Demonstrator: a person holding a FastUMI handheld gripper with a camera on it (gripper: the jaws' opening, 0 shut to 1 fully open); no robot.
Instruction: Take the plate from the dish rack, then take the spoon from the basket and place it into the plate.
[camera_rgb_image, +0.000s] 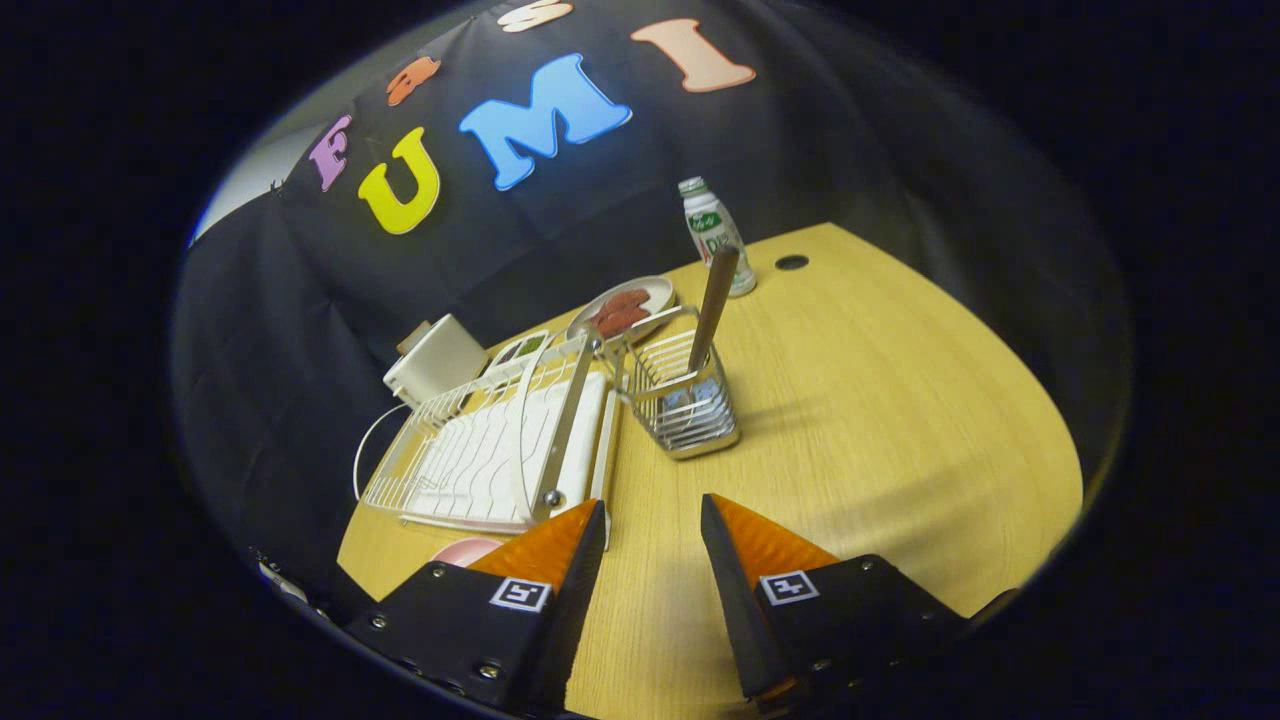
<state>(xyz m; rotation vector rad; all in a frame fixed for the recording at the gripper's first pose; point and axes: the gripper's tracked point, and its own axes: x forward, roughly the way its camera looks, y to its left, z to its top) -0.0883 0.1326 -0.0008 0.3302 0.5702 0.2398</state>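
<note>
1. pale wood tabletop (880, 420) with a dark round hole (791, 262) near its far edge.
2. white dish rack (490, 450) beside a wire basket (685, 400).
3. beyond them: bottle (715, 235), plate of food (630, 308), white box (435, 360).
4. pink plate (465, 551) by the rack's near edge.

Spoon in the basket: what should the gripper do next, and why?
Probably move forward toward the spoon. It stands upright in the basket beyond the open, empty hand-held gripper, and the pink plate already lies on the table beside the rack.

One dish rack (500, 450), one wire basket (680, 395), one spoon (715, 300), two plates (628, 305) (462, 550), one bottle (715, 232), one claw (653, 525) with fingers apart
</note>
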